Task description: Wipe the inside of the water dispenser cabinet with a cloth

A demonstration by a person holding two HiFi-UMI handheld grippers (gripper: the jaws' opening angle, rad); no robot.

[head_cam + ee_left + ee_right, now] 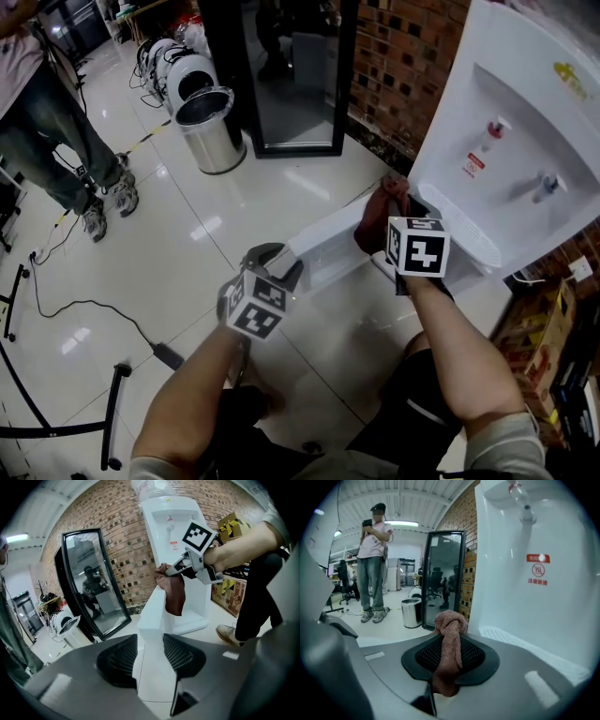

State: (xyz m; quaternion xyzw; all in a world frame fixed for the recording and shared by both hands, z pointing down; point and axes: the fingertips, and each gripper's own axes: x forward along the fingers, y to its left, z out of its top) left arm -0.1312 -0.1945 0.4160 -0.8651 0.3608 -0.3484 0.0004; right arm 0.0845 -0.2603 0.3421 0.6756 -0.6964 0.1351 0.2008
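1. Left gripper (278,265) and right gripper (394,200): grey shells, black mesh pads (474,656).
2. Each carries a white cube (417,246) with black square markers.
3. Short grey sleeves (506,448), black trousers (422,398), a pale shoe (228,633).

Red label (538,569) with round symbol, on water dispenser (562,616) front above right claw (447,665), characters unreadable, yellow logo (569,71) higher up illegible.

glossy floor (187,246) bears a bin (212,133) (steel), cable (86,305).

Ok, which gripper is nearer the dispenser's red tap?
Right. The right gripper holds the cloth at the top of the cabinet door, close under the red tap. The left gripper grips that door's free edge, farther out.
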